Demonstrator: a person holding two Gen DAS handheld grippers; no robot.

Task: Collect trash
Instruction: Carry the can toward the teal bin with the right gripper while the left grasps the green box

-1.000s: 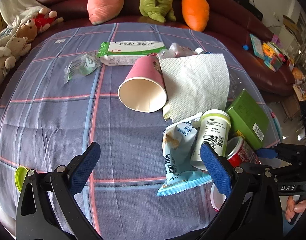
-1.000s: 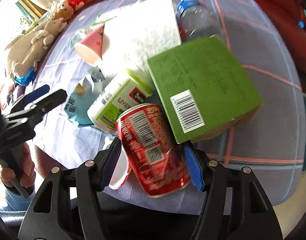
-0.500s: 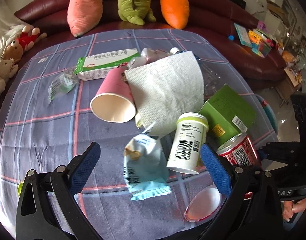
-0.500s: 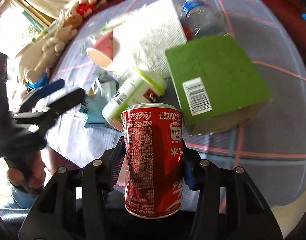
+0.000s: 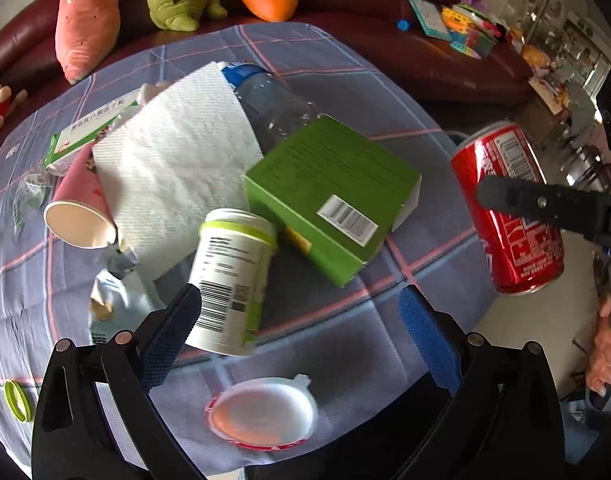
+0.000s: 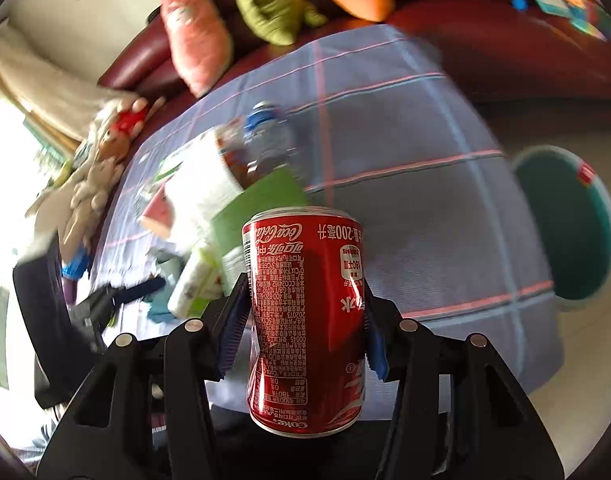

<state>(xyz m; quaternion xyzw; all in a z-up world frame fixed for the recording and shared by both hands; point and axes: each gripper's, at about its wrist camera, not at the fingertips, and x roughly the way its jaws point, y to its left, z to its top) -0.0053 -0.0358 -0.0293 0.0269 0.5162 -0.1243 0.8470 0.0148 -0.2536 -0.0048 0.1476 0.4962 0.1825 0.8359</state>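
Note:
My right gripper is shut on a red cola can and holds it in the air, off the table's right edge; the can also shows in the left wrist view. My left gripper is open and empty, low over the table's front. Between and ahead of its fingers lie a white bottle with a green cap, a green box, a paper towel, a pink paper cup, a clear water bottle, a blue snack wrapper and a round white lid.
A green bin stands on the floor to the right of the table. A blue checked cloth covers the table. A medicine box lies at the far left. Plush toys sit on the red sofa behind.
My right gripper has lifted the can off the table and swung it right, towards the bin. My left gripper has moved right and forward, over the white bottle and lid.

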